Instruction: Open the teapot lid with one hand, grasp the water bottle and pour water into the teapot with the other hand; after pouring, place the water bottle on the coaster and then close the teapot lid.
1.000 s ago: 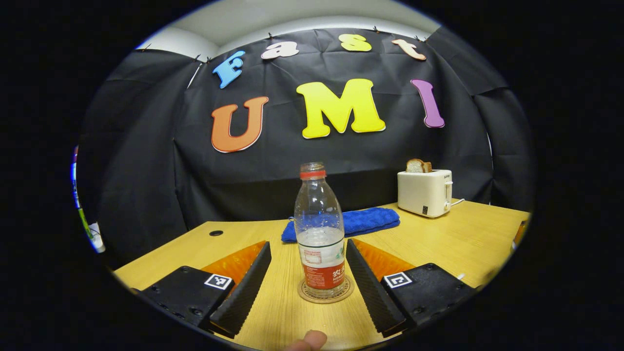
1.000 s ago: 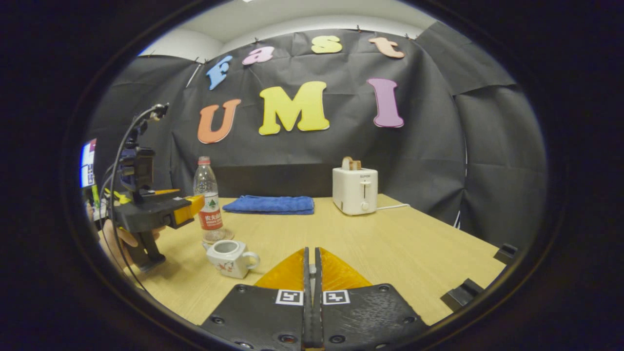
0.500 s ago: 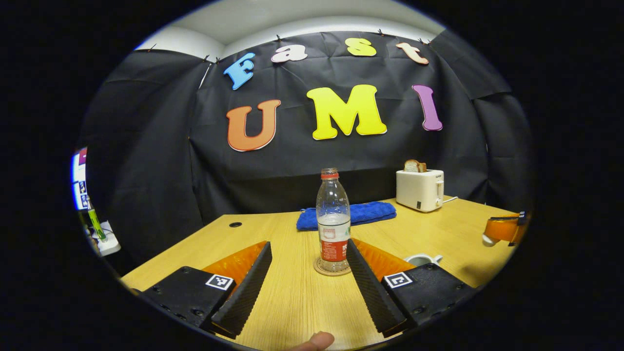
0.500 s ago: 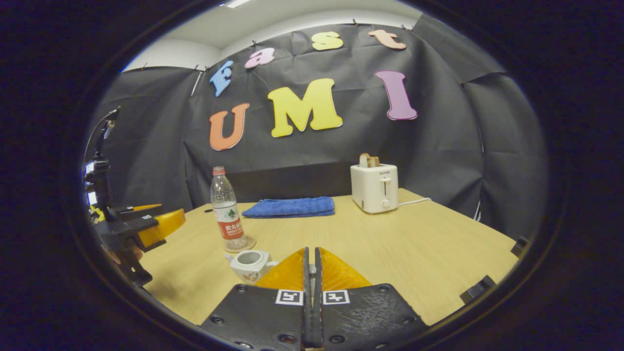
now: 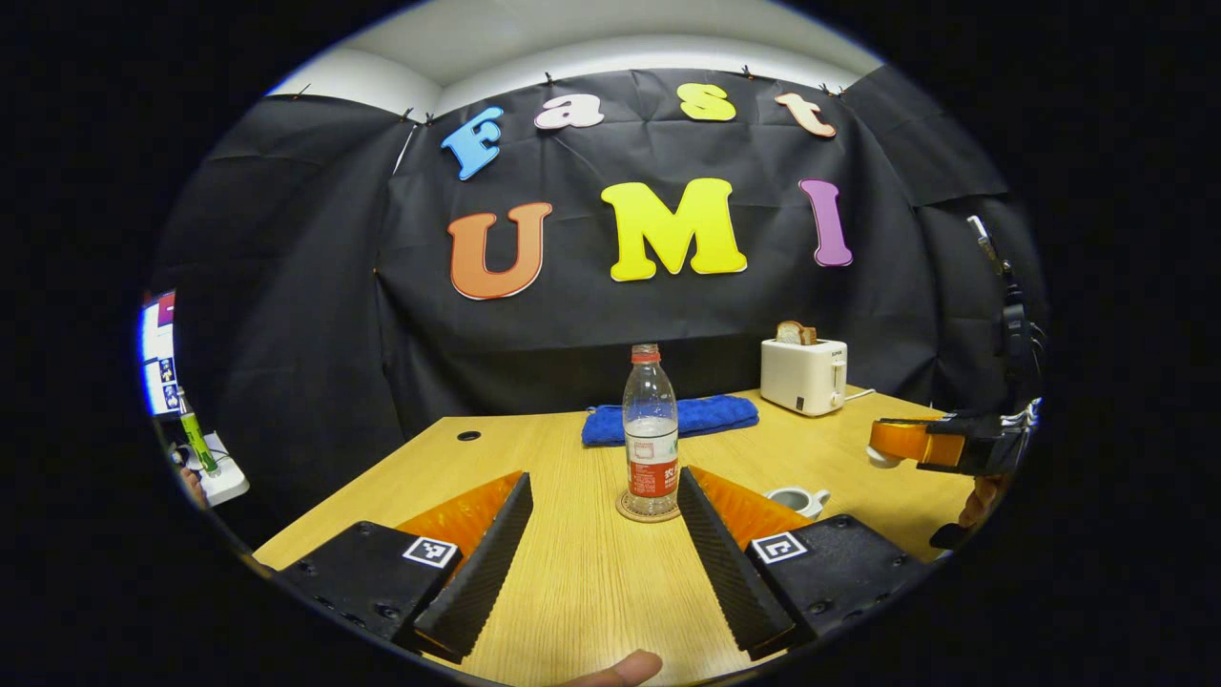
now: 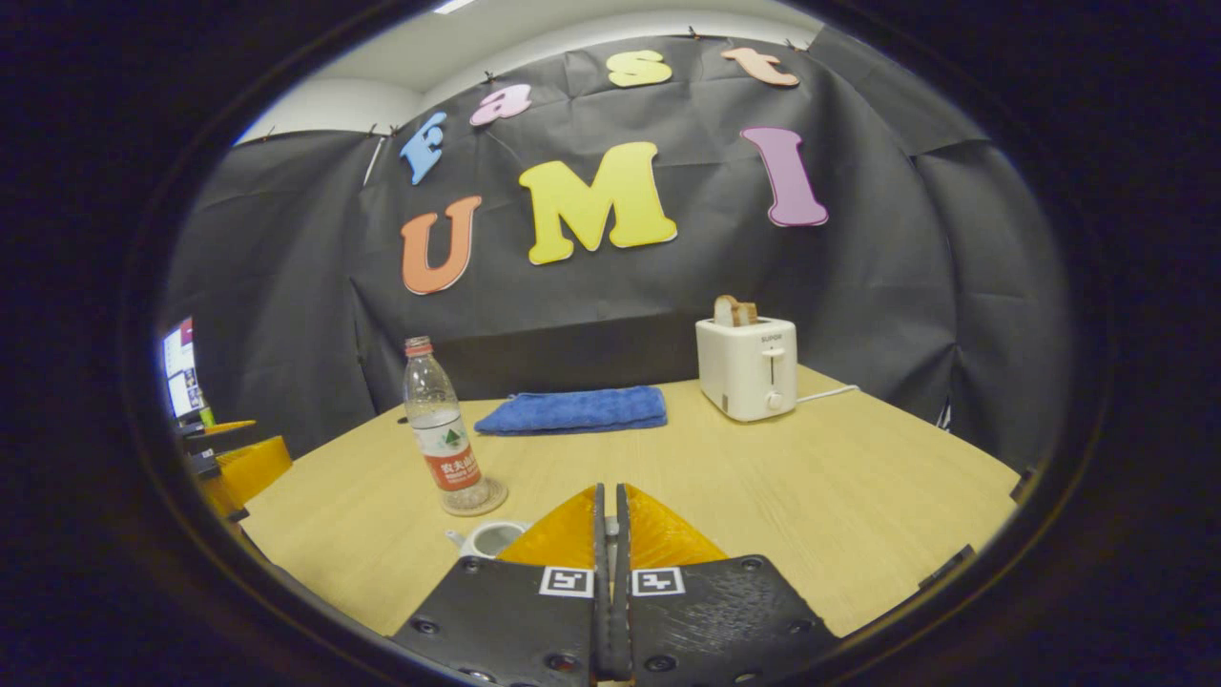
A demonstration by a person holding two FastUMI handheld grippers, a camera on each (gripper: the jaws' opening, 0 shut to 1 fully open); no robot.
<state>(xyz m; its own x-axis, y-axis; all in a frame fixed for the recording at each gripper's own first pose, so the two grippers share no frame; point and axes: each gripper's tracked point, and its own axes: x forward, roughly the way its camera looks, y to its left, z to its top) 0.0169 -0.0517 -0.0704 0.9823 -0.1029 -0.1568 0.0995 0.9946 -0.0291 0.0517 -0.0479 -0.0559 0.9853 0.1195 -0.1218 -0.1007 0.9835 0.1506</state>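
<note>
The clear water bottle (image 5: 651, 429) with a red label stands upright on the round coaster (image 5: 649, 507). My left gripper (image 5: 601, 480) is open, drawn back from the bottle, with nothing between its fingers. The white teapot (image 5: 796, 499) sits open to the bottle's right. At the right edge of the left gripper view, my right gripper (image 5: 892, 448) hovers with the small white teapot lid (image 5: 879, 461) at its tip. In the right gripper view, that gripper (image 6: 610, 496) is shut, the teapot (image 6: 488, 537) peeks out left of its fingers, and the bottle (image 6: 437, 429) stands beyond.
A blue towel (image 5: 672, 420) lies at the back of the wooden table (image 6: 811, 496), with a white toaster (image 6: 746, 367) holding bread to its right. The left gripper (image 6: 238, 468) sits at the table's left edge. A thumb (image 5: 620, 668) shows at the bottom.
My left gripper has pulled back from the bottle, which stays on the coaster. My right gripper has shifted so the teapot now sits closer under its fingers.
</note>
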